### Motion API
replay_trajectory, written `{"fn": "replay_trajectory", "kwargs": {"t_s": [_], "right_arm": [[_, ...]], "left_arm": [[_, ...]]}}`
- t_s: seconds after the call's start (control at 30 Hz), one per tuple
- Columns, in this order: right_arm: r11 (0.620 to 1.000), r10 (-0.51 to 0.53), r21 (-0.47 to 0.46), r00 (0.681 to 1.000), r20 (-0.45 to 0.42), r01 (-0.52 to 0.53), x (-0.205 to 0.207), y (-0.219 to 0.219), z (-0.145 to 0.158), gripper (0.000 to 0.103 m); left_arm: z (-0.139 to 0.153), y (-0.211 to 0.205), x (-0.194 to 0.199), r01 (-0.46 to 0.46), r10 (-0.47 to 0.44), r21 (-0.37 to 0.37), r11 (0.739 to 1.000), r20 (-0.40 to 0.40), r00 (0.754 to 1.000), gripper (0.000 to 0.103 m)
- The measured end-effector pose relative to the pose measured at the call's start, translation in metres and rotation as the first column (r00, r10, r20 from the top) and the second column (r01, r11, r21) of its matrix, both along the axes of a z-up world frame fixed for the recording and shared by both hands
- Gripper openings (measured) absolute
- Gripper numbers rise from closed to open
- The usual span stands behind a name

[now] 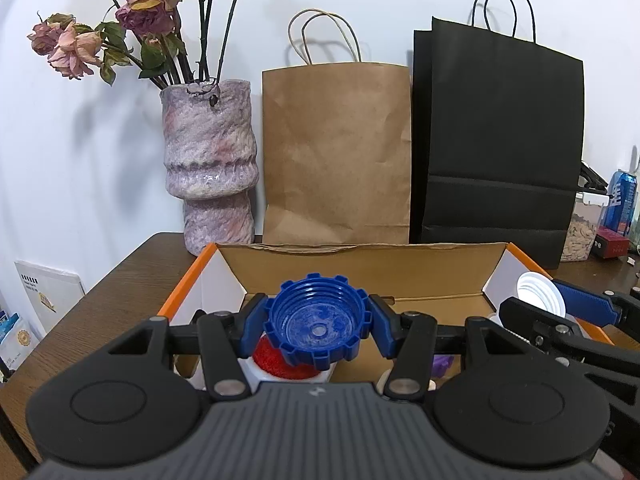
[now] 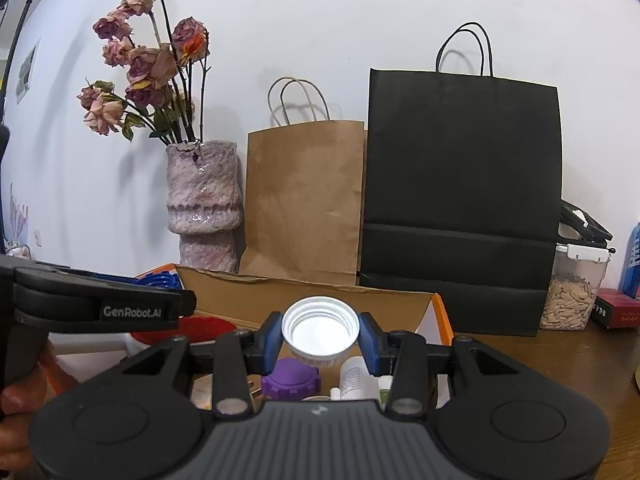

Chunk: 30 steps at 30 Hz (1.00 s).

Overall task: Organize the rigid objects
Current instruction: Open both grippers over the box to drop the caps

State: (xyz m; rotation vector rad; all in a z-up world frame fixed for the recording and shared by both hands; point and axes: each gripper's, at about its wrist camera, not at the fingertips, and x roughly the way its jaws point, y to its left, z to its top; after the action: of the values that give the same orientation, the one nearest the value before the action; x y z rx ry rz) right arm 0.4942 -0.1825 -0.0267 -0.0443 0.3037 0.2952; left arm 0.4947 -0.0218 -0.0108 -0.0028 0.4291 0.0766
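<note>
My left gripper (image 1: 317,324) is shut on a blue ridged cap (image 1: 318,318), open side facing the camera, held above an orange-edged cardboard box (image 1: 182,286). My right gripper (image 2: 320,336) is shut on a white screw cap (image 2: 320,326), held over the same box (image 2: 442,312). In the box lie a red-lidded jar (image 1: 276,362), a purple cap (image 2: 291,378) and a small white bottle (image 2: 354,376). The right gripper with its white cap (image 1: 538,292) shows at the right of the left wrist view. The left gripper's body (image 2: 96,306) shows at the left of the right wrist view.
Behind the box stand a mottled vase with dried roses (image 1: 210,168), a brown paper bag (image 1: 336,152) and a black paper bag (image 1: 496,148) against the wall. A clear tub of seeds (image 2: 572,292), a red box (image 2: 616,312) and a blue can (image 1: 620,202) stand on the wooden table at right.
</note>
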Motion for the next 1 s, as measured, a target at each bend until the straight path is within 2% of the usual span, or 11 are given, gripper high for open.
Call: {"fn": "replay_trajectory", "kwargs": {"t_s": [0.2, 0.27, 0.33, 0.37, 0.4, 0.47, 0.57, 1.0], "right_arm": [[1.0, -0.005, -0.002, 1.0, -0.023, 0.005, 0.0015, -0.0017, -0.0006, 0.04], [1.0, -0.009, -0.002, 0.999, -0.045, 0.009, 0.0035, -0.0029, -0.0018, 0.04], [1.0, -0.018, -0.006, 0.998, -0.059, 0.018, 0.0046, -0.0034, -0.003, 0.049], [1.0, -0.021, -0.007, 0.998, -0.063, 0.02, 0.0049, -0.0037, -0.0036, 0.064], [1.0, -0.022, -0.005, 0.998, -0.06, 0.022, 0.0044, -0.0041, -0.004, 0.081], [1.0, -0.028, -0.007, 0.998, -0.047, 0.027, 0.0024, -0.0039, -0.004, 0.093], [0.999, -0.029, -0.015, 0.999, -0.04, 0.028, 0.001, -0.0026, -0.0041, 0.097], [0.999, -0.042, -0.022, 0.998, -0.036, 0.041, 0.0017, -0.0028, -0.0045, 0.099]], "left_arm": [[-0.0002, 0.0012, -0.0018, -0.01, 0.01, -0.001, 1.0, -0.004, 1.0, 0.058], [0.0002, 0.0014, -0.0027, -0.017, 0.017, 0.001, 1.0, 0.006, 1.0, 0.076], [0.0013, 0.0005, -0.0048, -0.034, 0.033, 0.015, 0.999, 0.025, 0.999, 0.09], [0.0017, 0.0002, -0.0058, -0.04, 0.039, 0.021, 0.999, 0.033, 0.999, 0.099], [0.0022, 0.0003, -0.0066, -0.042, 0.041, 0.025, 0.999, 0.04, 0.998, 0.103], [0.0025, 0.0006, -0.0075, -0.046, 0.044, 0.028, 0.999, 0.051, 0.998, 0.103], [0.002, 0.0017, -0.0054, -0.059, 0.058, 0.027, 0.998, 0.043, 0.997, 0.103], [0.0011, 0.0043, -0.0055, -0.067, 0.067, 0.022, 0.997, 0.037, 0.997, 0.103]]}}
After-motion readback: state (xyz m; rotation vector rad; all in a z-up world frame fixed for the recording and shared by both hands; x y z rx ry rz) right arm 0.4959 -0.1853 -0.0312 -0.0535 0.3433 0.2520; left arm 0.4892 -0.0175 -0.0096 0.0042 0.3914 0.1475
